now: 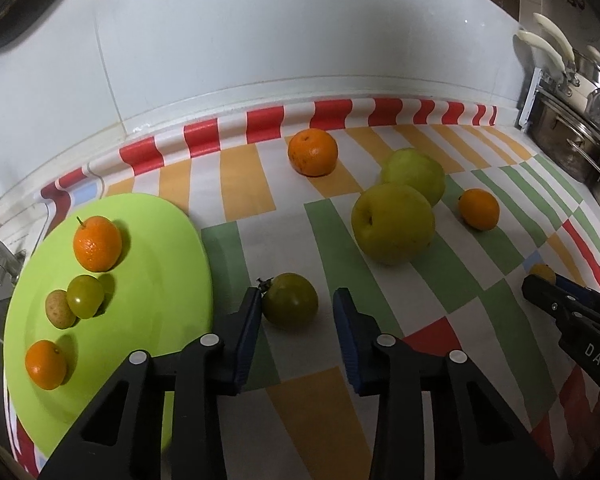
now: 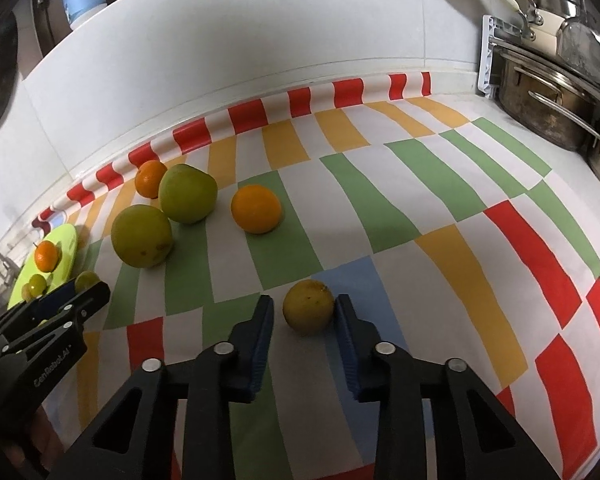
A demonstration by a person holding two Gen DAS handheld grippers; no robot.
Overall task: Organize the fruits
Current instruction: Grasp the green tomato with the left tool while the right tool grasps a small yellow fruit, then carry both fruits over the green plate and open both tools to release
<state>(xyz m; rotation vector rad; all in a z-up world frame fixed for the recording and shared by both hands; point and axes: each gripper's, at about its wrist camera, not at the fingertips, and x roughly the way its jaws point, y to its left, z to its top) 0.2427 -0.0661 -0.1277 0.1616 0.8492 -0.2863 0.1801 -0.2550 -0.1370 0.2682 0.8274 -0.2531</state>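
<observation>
**Left wrist view.** The left gripper [image 1: 299, 292] hangs low over the striped, multicoloured oilcloth [image 1: 260, 240], its jaws apart with a dull green round fruit with a dried stalk [image 1: 290, 300] between them. The left pad touches the skin; a strip of cloth shows at the right pad. Just left lies the lime-green plastic plate [image 1: 172, 240], already carrying two small oranges, a small green fruit and a brownish one. Far across the cloth sit a large orange [image 1: 312, 152], two big yellow-green apples [image 1: 392, 224] and a smaller orange [image 1: 479, 209]. At the right edge the right gripper [image 1: 540, 280] noses in on its own catch.

**Right wrist view.** The right gripper [image 2: 304, 300] is drawn in on a speckled yellow round fruit [image 2: 308, 312] on a pale blue patch. The right pad is against the skin and the left pad at the other flank (a thin grip, taken near the fingertips). The left gripper [image 2: 96, 284] shows at the far left beside the plate [image 2: 70, 240].

**Risks.** One-sided contact could nudge the green fruit away as the jaws meet, rolling it off to the right. The yellow fruit, held near the pad tips, may squirt forward on lifting. A hurried carry could also knock the fruit crowding the plate's left half.
</observation>
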